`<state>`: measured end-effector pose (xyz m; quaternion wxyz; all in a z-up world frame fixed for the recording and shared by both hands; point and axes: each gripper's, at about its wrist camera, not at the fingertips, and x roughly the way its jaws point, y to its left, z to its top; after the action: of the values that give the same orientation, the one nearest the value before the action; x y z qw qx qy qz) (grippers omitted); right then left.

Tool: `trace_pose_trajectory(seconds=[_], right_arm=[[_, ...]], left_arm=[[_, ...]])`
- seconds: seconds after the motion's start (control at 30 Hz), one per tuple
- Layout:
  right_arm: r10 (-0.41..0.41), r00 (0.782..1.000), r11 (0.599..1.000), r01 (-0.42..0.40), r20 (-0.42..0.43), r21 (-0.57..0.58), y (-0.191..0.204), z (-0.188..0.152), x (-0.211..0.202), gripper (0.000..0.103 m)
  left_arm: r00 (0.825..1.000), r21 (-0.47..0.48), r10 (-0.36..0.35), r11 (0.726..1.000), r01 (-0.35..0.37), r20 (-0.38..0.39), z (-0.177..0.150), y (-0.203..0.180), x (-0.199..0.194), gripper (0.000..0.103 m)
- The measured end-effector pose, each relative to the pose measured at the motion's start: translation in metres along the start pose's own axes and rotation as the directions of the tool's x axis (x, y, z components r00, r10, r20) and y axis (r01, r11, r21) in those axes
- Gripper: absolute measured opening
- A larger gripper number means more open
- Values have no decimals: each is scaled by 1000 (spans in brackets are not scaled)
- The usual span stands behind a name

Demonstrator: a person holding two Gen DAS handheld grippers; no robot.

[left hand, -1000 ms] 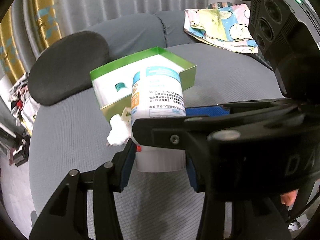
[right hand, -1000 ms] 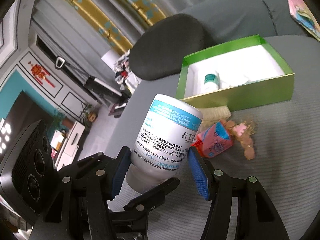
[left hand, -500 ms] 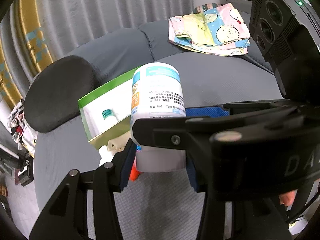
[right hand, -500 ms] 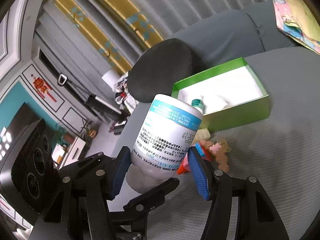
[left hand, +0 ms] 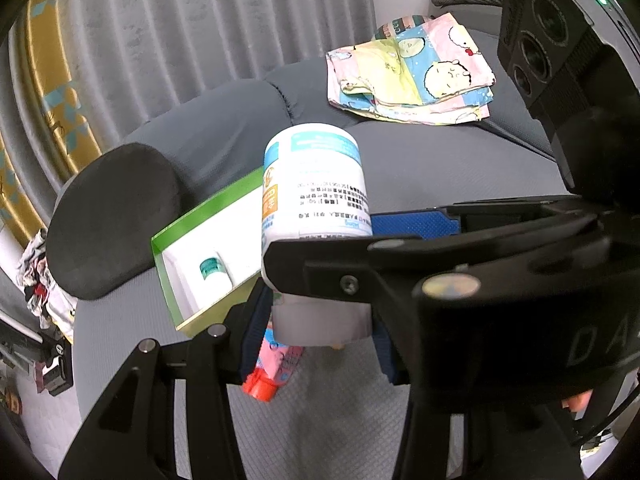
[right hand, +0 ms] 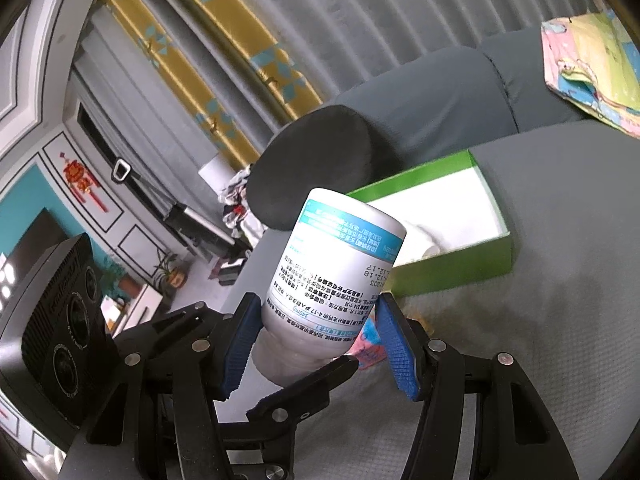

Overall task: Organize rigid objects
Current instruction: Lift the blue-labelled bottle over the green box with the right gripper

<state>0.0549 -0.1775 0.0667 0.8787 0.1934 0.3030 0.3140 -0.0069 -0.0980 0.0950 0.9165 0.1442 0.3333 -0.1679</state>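
A white bottle [left hand: 314, 184] with a teal-banded label hangs in the air, tilted, over the grey sofa seat [left hand: 460, 168]. My left gripper [left hand: 320, 320] is shut on its cap end. My right gripper [right hand: 316, 340] is shut on the bottle [right hand: 340, 264] across its body, blue pads on both sides. In the left wrist view the right gripper's black finger [left hand: 360, 258] crosses in front of the bottle. Behind and below lies an open green box [left hand: 172, 280] with a white inside, holding a small teal-capped bottle [left hand: 212, 274]. The box [right hand: 452, 276] also shows in the right wrist view.
A pink tube with a red cap [left hand: 276, 364] lies on the seat under the grippers. A black cushion [left hand: 116, 216] sits left of the box. A folded patterned cloth [left hand: 408, 76] rests on the sofa back at right. Curtains hang behind.
Both grippers have risen together with the bottle held between them. The green box and the pink tube now sit lower and farther off in both views.
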Motion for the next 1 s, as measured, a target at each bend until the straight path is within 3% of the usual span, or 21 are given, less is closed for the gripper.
trace_pose_trajectory(seconds=[0.37, 1.0], right_arm=[[-12, 1000, 1000, 12, 23, -16, -2, 21, 8, 62], [-19, 1000, 1000, 19, -7, -4, -30, 54, 65, 62]], left_arm=[[1000, 11, 8, 1000, -8, 16, 15, 9, 12, 46], [1000, -38, -4, 999, 3, -23, 35, 43, 62, 46]])
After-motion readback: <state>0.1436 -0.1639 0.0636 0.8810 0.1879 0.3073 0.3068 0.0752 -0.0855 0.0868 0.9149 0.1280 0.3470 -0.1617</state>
